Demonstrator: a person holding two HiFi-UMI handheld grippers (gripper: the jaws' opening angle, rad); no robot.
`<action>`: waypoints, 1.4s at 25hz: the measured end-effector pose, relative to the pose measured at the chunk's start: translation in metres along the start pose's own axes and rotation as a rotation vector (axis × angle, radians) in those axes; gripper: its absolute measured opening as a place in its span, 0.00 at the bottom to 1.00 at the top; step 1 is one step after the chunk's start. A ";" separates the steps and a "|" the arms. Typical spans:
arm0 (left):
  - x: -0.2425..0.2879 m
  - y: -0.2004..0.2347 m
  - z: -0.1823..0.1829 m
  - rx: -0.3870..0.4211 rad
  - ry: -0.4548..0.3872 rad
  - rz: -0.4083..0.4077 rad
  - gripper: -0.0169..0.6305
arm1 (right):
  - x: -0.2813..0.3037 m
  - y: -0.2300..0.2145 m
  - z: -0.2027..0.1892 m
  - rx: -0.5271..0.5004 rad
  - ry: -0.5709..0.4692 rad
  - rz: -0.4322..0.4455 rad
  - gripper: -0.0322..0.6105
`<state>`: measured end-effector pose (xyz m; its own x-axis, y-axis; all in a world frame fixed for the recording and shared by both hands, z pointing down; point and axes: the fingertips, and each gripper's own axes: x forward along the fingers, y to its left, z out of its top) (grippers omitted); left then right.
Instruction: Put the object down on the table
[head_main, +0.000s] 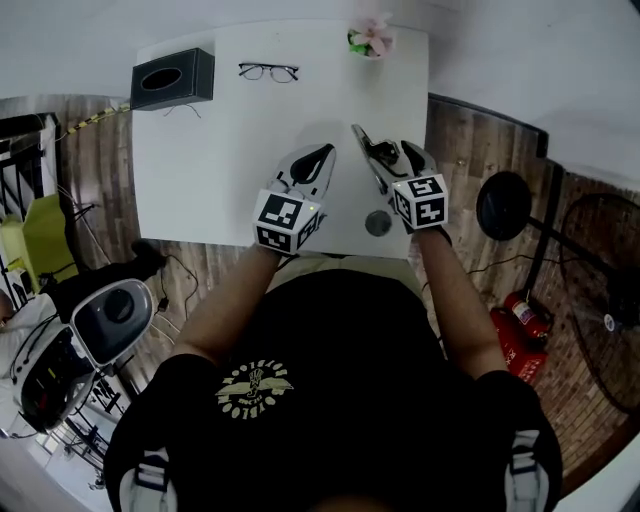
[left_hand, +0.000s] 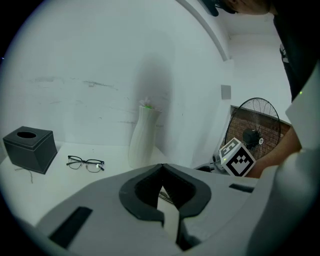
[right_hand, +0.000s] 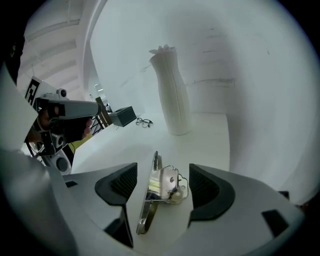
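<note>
right gripper (right_hand: 162, 167) here. my jaws are spread wide and the metal clip (right_hand: 148, 202) lies on the table between them, with neither pad on it. looks to me like the putting-down part is basically done, so the risk is all in getting away clean.

1. the clip is still inside my gap. if i back out crooked or roll a bit, a pad could hook the little wire loop on its side and drag it along.
2. it looks propped on 1 lever rather than flat, so i'd guess even a light nudge could flip or spin it.
3. the white table (head_main: 230, 170) looks smooth and glossy, and metal probably skates on that. i'm over the half nearer the person, so a drag toward me sends it toward that front edge.

the left gripper (left_hand: 162, 166) sits just beside me with its jaws closed and nothing in them. no trouble unless we bump.

further out on the table there's a small grey round thing by the front edge (can't tell what), then a tall white ribbed vase (right_hand: 172, 95), glasses (head_main: 268, 71) and a black tissue box (head_main: 172, 78) along the far side, well apart from the clip.

beyond the table are a plain white wall, a wood plank floor (head_main: 100, 180), a black standing fan (left_hand: 252, 130) and a red fire extinguisher (head_main: 520, 315).
</note>
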<state>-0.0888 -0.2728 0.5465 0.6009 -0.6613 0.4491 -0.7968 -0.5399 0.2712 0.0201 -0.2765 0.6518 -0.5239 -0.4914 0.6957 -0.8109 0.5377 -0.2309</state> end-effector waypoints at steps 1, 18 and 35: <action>-0.002 0.000 0.003 0.002 -0.005 0.003 0.04 | -0.004 0.000 0.003 -0.001 -0.014 -0.004 0.51; -0.045 0.004 0.062 0.022 -0.137 0.099 0.04 | -0.087 0.022 0.083 -0.133 -0.267 -0.052 0.05; -0.086 -0.035 0.141 0.130 -0.292 0.127 0.04 | -0.183 0.047 0.157 -0.246 -0.456 -0.039 0.05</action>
<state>-0.1037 -0.2699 0.3785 0.5048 -0.8386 0.2047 -0.8632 -0.4928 0.1096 0.0368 -0.2691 0.4067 -0.5993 -0.7332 0.3213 -0.7755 0.6313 -0.0060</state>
